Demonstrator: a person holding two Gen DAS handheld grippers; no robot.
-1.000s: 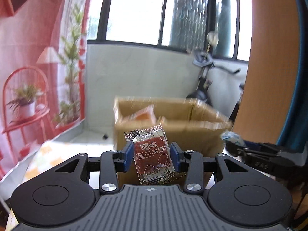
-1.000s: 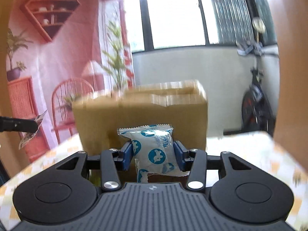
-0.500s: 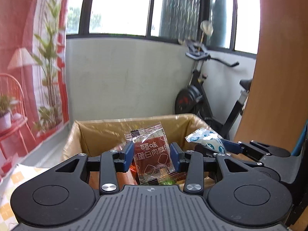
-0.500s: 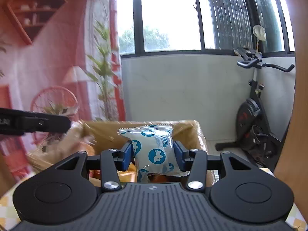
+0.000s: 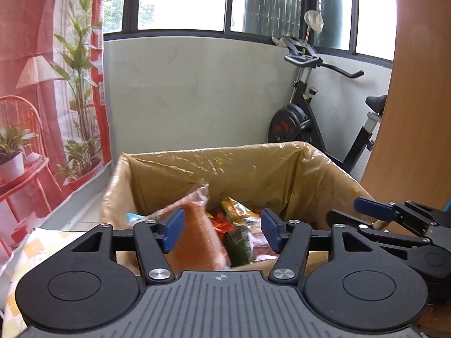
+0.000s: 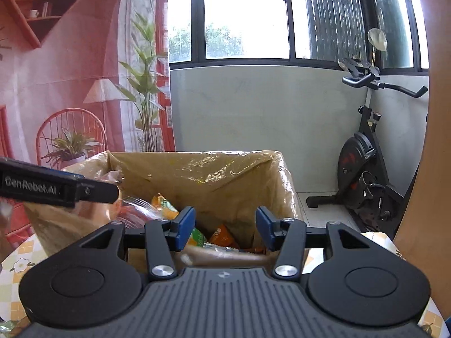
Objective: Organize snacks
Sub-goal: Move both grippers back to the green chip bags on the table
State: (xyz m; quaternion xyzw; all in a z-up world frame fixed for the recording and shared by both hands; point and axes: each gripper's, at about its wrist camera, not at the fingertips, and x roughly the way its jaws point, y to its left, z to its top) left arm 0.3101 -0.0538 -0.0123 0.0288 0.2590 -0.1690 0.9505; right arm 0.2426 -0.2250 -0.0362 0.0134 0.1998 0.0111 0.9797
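Note:
A cardboard box (image 5: 282, 169) lined with clear plastic holds several snack packets (image 5: 236, 225); it also shows in the right wrist view (image 6: 231, 174). My left gripper (image 5: 221, 232) is open above the box's near edge. A blurred red packet (image 5: 200, 231) is falling between its fingers into the box. My right gripper (image 6: 225, 231) is open and empty over the same box, above orange and green packets (image 6: 222, 235). The blue and white packet is out of sight. The right gripper also shows at the right edge of the left wrist view (image 5: 394, 219).
An exercise bike (image 6: 363, 163) stands on the floor behind the box on the right. A pink printed backdrop (image 6: 56, 84) hangs on the left. A checked tablecloth (image 6: 17, 264) covers the table under the box. A wooden panel (image 5: 417, 112) rises at the right.
Both grippers have moved over the box and opened. The red packet has left the left gripper and is dropping; the blue and white packet has left the right gripper.

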